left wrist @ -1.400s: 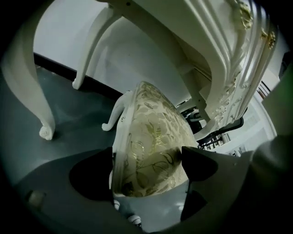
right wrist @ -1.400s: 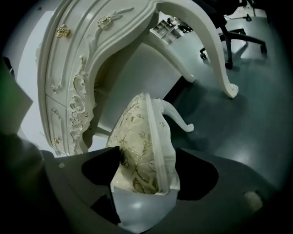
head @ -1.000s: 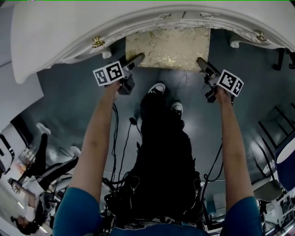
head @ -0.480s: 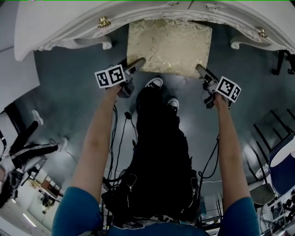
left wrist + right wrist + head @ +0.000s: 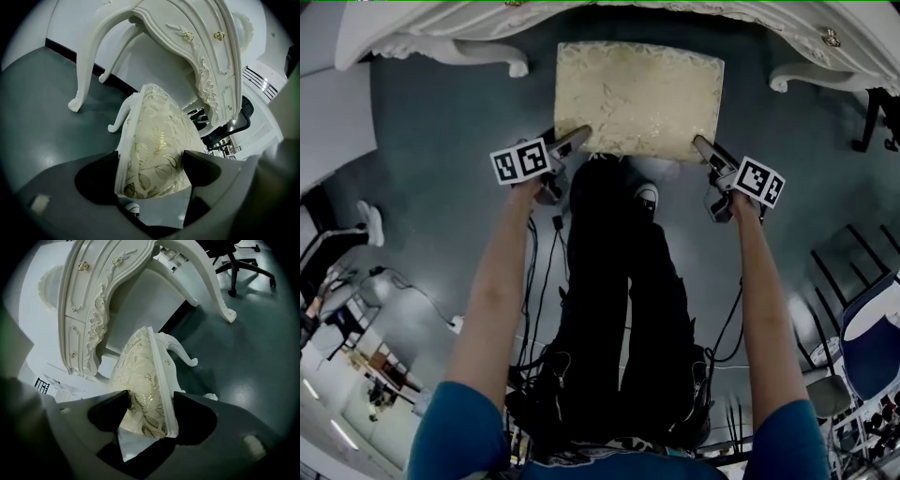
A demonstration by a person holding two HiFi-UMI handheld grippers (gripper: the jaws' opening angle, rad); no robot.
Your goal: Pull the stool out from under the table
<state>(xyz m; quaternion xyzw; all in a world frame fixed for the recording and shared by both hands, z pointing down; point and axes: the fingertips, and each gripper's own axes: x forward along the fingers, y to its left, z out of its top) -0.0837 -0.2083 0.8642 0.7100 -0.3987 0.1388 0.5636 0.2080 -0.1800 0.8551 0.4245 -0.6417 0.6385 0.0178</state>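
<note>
I've got both claws clenched on the stool (image 5: 637,94): left gripper (image 5: 579,137) on its near-left corner, right gripper (image 5: 701,145) on the near-right. The stool stands on the floor (image 5: 441,141), just clear of the table (image 5: 412,33).

Here comes stool (image 5: 637,98), sliding out toward me. Cushion half hidden under table (image 5: 422,33) edge a second ago, now whole top showing, clear of it. Left gripper (image 5: 574,139) and right gripper (image 5: 703,147) drawn back, near corners coming with them. Table edge gone up to top of head view. My legs stepping back: two shoes showed, now just one shoe (image 5: 646,196).
</note>
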